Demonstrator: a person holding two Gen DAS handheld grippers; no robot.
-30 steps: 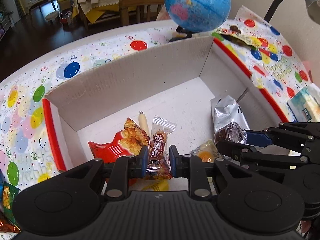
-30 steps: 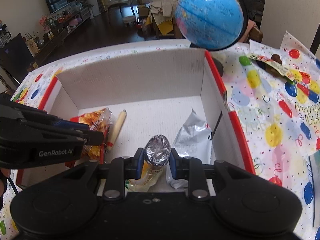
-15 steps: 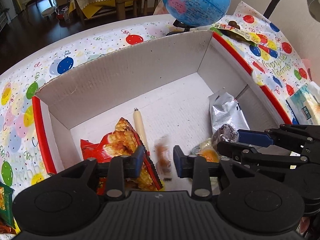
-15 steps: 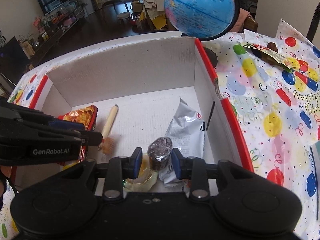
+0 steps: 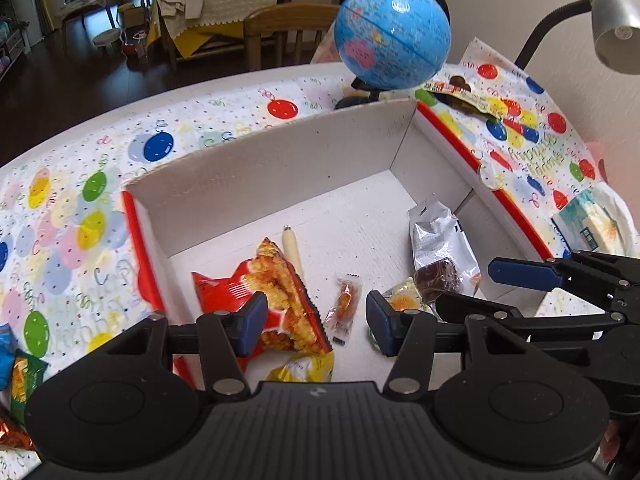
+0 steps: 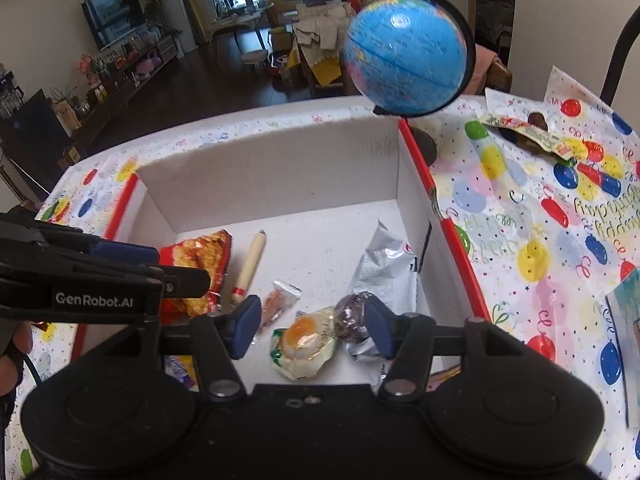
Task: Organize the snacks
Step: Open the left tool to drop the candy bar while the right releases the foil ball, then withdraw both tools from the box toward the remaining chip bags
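A white cardboard box (image 5: 280, 168) with red edges sits on the balloon tablecloth. Inside lie a red chip bag (image 5: 264, 292), a small clear-wrapped snack (image 5: 342, 308), a cream stick (image 5: 291, 246), a silver pouch (image 5: 440, 232), a brown foil-wrapped sweet (image 5: 436, 278) and an egg-like packet (image 6: 304, 340). My left gripper (image 5: 316, 328) is open and empty above the box's near side. My right gripper (image 6: 308, 326) is open and empty over the egg packet and foil sweet (image 6: 354, 316). The box (image 6: 272, 176) also shows in the right wrist view.
A blue globe (image 5: 392, 36) stands behind the box. A long snack wrapper (image 5: 460, 96) lies at the far right of the table. A light packet (image 5: 592, 228) lies right of the box. More snack bags (image 5: 24, 376) lie at the left. A lamp (image 5: 612, 20) hangs at the upper right.
Both grippers opened. The left let go of the small clear-wrapped snack and the right let go of the foil sweet; both now lie in the box. Both grippers pulled back.
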